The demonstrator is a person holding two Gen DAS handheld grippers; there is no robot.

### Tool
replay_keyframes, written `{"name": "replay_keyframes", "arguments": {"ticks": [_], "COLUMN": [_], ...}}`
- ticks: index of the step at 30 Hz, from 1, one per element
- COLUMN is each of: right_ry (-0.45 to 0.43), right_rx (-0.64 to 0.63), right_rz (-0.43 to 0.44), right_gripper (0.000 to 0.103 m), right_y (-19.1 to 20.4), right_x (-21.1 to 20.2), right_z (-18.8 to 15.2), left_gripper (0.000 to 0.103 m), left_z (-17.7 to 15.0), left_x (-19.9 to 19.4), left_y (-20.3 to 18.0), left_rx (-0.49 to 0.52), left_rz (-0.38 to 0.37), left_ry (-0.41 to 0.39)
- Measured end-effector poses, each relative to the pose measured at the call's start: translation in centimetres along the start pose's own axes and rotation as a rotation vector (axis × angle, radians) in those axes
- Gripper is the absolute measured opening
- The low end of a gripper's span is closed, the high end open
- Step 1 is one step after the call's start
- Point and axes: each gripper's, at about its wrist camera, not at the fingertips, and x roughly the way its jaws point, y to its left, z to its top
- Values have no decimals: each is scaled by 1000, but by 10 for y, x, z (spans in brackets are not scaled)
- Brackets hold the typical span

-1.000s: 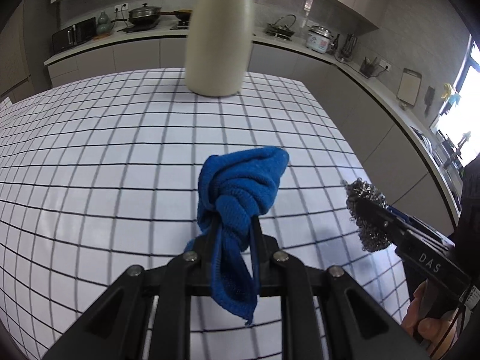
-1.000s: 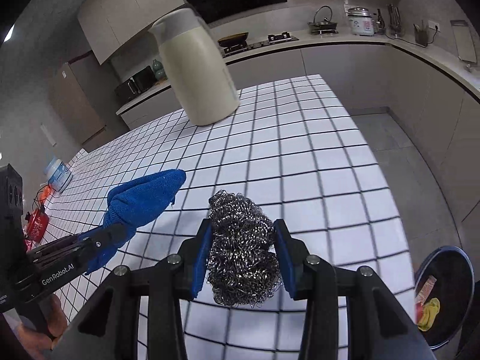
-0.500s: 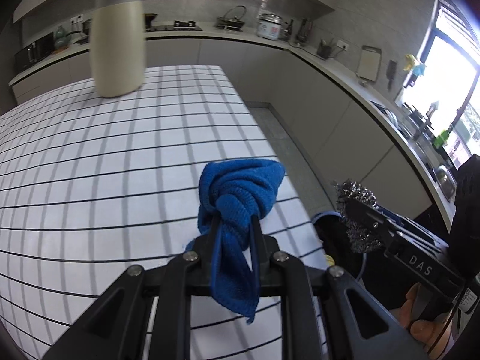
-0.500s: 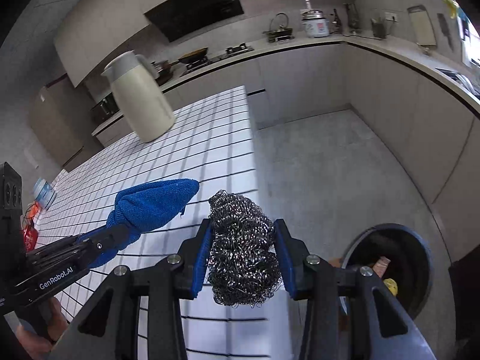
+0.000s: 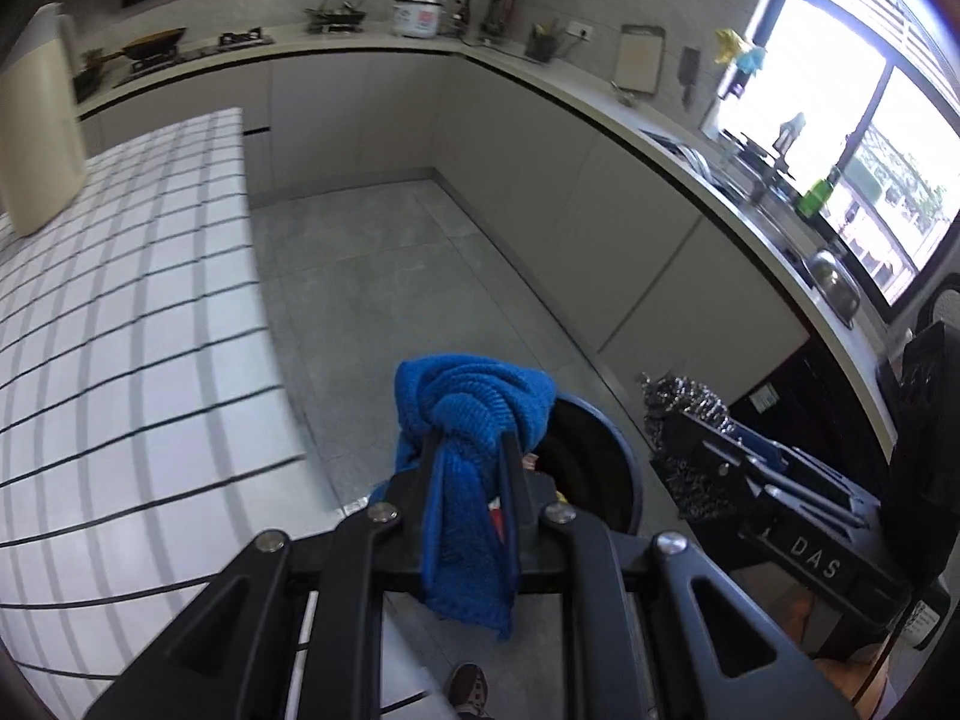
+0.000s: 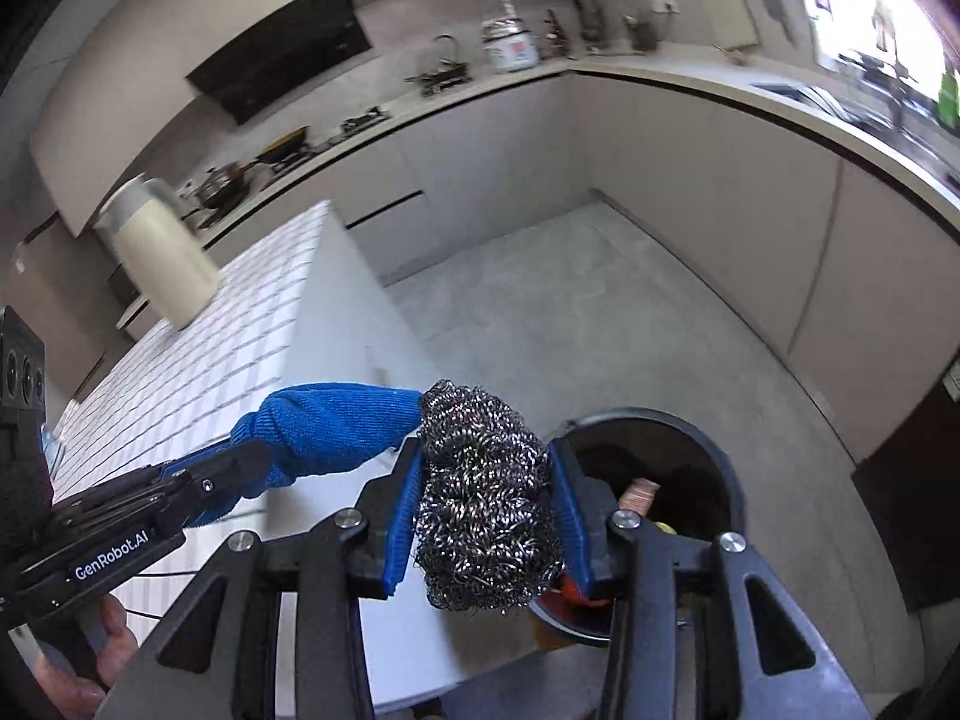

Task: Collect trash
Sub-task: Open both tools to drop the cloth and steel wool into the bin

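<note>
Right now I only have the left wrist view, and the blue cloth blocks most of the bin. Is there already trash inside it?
Observer: Yes. In the right wrist view the open bin holds a tan scrap and something yellow.
Operator: I see the steel wool only from the side. Is it properly gripped?
Observer: The right gripper clamps the steel wool between both blue pads.
Operator: Is the left gripper over the bin?
Observer: Cannot say for sure; from the right, the blue cloth in the left gripper appears over the tiled counter's corner.
</note>
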Motion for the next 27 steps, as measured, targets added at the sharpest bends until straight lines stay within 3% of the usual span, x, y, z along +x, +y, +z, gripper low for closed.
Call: {"name": "replay_keyframes", "arguments": {"ticks": [7, 12, 14, 15, 17, 19, 23, 27], "right_ry": [53, 93, 108, 126, 144, 138, 97, 87], "right_rx": [72, 81, 85, 86, 91, 93, 117, 90], "right_rz": [-34, -32, -28, -29, -31, -29, -35, -43], "right_gripper": [43, 44, 49, 52, 74, 74, 74, 74], "right_y": [-73, -102, -110, -115, -123, -131, -148, -155], "right_x": [26, 50, 62, 70, 79, 83, 74, 59], "right_z": [-7, -10, -11, -13, -16, -18, -23, -25], "left_gripper": [17, 17, 18, 22, 33, 52, 52, 52], "left_z": [2, -4, -8, -9, -11, -13, -12, -10], "left_x": [58, 90, 106, 110, 126, 137, 135, 109], "left_y": [-45, -61, -65, -65, -68, -71, -77, -86], "left_rx": [39, 39, 34, 32, 30, 28, 36, 24], "left_rz": [12, 59, 78, 86, 112, 137, 176, 220], "left_ry": [77, 123, 152, 162, 192, 225, 181, 122]}}
